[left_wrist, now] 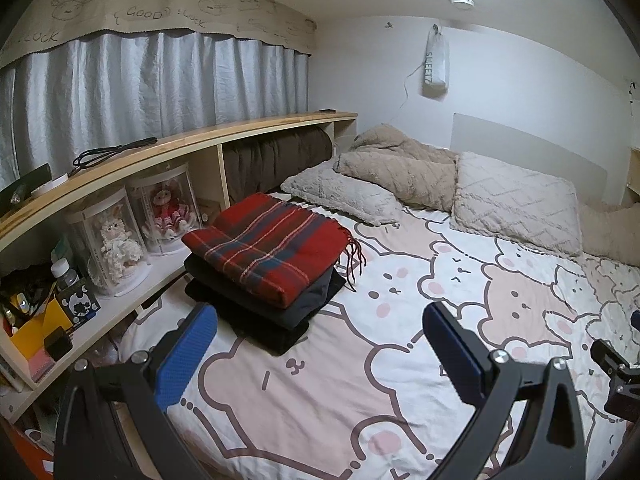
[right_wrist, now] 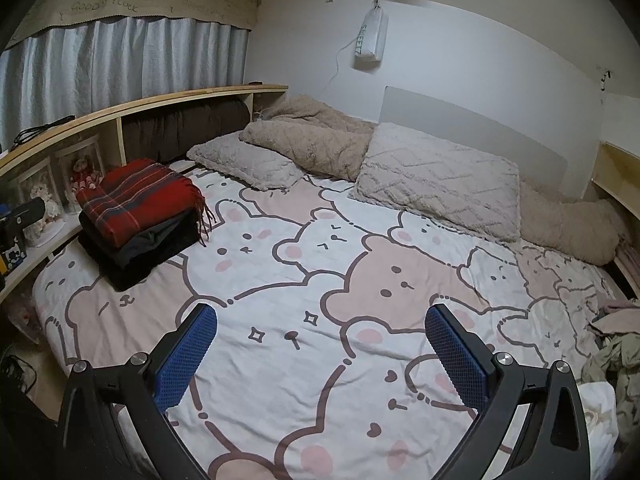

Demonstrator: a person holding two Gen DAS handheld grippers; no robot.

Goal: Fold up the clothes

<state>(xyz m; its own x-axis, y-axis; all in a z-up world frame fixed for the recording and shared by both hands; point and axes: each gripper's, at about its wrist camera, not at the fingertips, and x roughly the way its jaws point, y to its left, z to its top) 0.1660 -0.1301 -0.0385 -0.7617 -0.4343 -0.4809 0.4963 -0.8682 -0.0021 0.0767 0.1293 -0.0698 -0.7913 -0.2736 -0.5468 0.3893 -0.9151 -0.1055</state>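
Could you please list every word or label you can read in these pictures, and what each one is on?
"GOOD LUCK": beige scalloped curtain valance with cartoon doodles.
"SWEET": white fabric pouch hanging on the wall.
Labels on the clear plastic bottle and the black-and-white box: too small to read.

I count: one folded stack (left_wrist: 264,264), three garments in it; two pillows (right_wrist: 436,178); two doll cases (left_wrist: 136,224); one quilt (right_wrist: 312,136).

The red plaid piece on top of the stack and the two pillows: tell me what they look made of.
The red plaid piece looks like woven wool or a wool-like acrylic, matte, with a twisted fringe along one edge, so likely a scarf or throw. The pillows look like beige plush fleece with a quilted zigzag relief, soft and fuzzy; the fibre itself cannot be told.
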